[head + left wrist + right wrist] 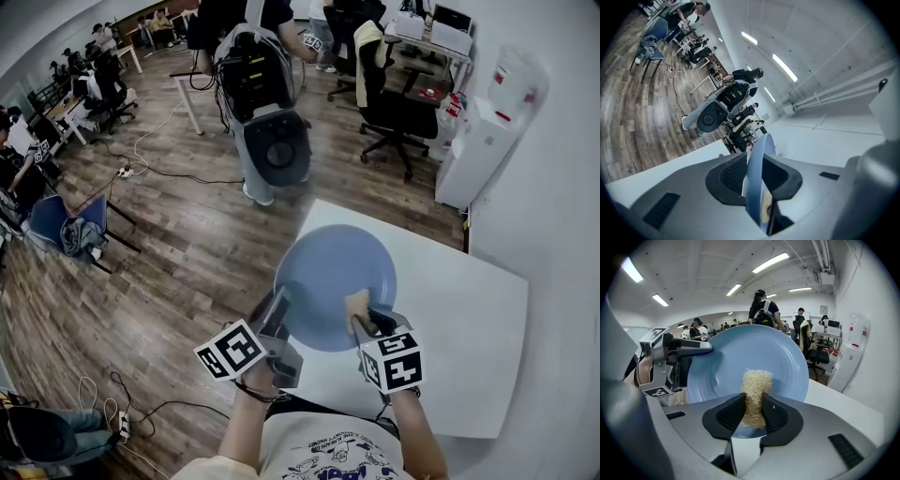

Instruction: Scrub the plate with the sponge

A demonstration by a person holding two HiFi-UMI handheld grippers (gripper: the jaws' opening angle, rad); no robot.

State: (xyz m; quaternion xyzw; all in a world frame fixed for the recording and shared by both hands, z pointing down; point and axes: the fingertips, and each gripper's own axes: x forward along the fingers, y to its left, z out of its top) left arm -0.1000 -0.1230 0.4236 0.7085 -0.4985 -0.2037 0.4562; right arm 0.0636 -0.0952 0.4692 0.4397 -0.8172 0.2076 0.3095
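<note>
Here the left gripper (278, 313) has its fingers clamped on the blue plate (328, 272) at eight o'clock. The right gripper (364, 323) has its fingers pinching the sponge (356, 304) against the plate's face at five o'clock, over the tabletop (469, 319).

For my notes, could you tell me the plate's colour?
Plate: light blue, right gripper view.

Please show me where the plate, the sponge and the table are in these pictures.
plate (328, 277): head view, bare middle of its blue face.
sponge (757, 380): right gripper view, its upper end, in front of the plate.
table (469, 323): head view, bare white top.
</note>
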